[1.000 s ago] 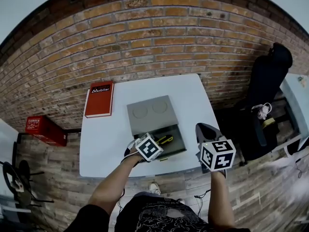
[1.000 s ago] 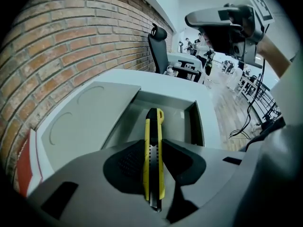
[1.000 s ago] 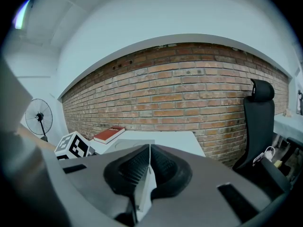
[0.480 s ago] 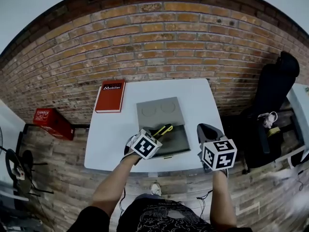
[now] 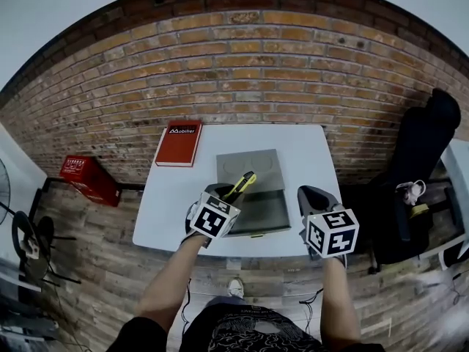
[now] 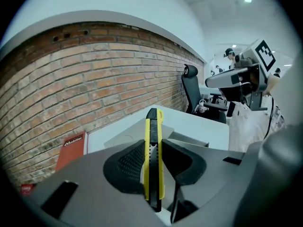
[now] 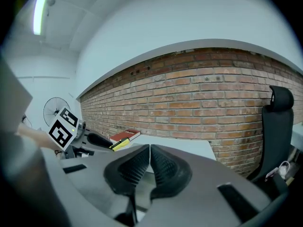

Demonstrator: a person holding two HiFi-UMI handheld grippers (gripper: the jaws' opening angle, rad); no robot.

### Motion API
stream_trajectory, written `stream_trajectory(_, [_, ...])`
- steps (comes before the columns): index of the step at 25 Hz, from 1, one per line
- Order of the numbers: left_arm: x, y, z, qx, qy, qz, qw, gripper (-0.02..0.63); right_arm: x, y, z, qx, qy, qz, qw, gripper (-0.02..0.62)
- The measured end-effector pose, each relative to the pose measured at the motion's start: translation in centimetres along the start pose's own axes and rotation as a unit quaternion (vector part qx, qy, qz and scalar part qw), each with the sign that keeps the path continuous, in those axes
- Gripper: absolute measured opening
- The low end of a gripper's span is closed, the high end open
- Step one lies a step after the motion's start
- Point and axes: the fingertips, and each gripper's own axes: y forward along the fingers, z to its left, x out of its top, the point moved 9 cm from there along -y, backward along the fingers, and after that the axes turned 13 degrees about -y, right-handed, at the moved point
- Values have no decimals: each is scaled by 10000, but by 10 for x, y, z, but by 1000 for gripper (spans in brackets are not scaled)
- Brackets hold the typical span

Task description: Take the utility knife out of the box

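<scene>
A yellow and black utility knife (image 5: 241, 185) (image 6: 153, 155) is clamped between the pads of my left gripper (image 5: 223, 196) (image 6: 152, 162), held up in the air above the open grey box (image 5: 258, 211). The knife's tip points away toward the box lid (image 5: 249, 169), which lies flat on the white table (image 5: 168, 207). The knife (image 7: 118, 144) and left gripper (image 7: 97, 141) also show from the side in the right gripper view. My right gripper (image 5: 311, 200) (image 7: 149, 167) hovers at the table's right front edge, its pads touching with nothing between them.
A red book (image 5: 179, 143) (image 6: 70, 150) lies at the table's far left corner. A brick wall (image 5: 242, 72) stands behind the table. A black office chair (image 5: 418, 174) (image 7: 277, 136) is to the right, a red case (image 5: 89, 180) on the floor to the left.
My left gripper has lifted the knife up out of the box and tilted it toward the lid. The right gripper has shifted only slightly.
</scene>
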Motion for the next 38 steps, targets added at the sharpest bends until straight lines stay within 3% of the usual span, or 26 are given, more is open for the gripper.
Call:
stream_trajectory(8, [7,-42,3,506,-500,-753,9946,129,12,-9,0,183,-174,-204,9995,21])
stream_trajectory(19, [-2,-97,1,1133,-1134,-1603,9740,129,22,-25,2,395,-332,-459,9976,21])
stream_trajectory(29, [-21,-134,-10,1511,-1505,-2003,9562,129,25,-40,6,434,-360,-654,9963,20])
stream_trajectory(38, [-28,-147,-18,1573,-1586,-2093,9520,128,24,-49,9,450,-405,-744,9954,20])
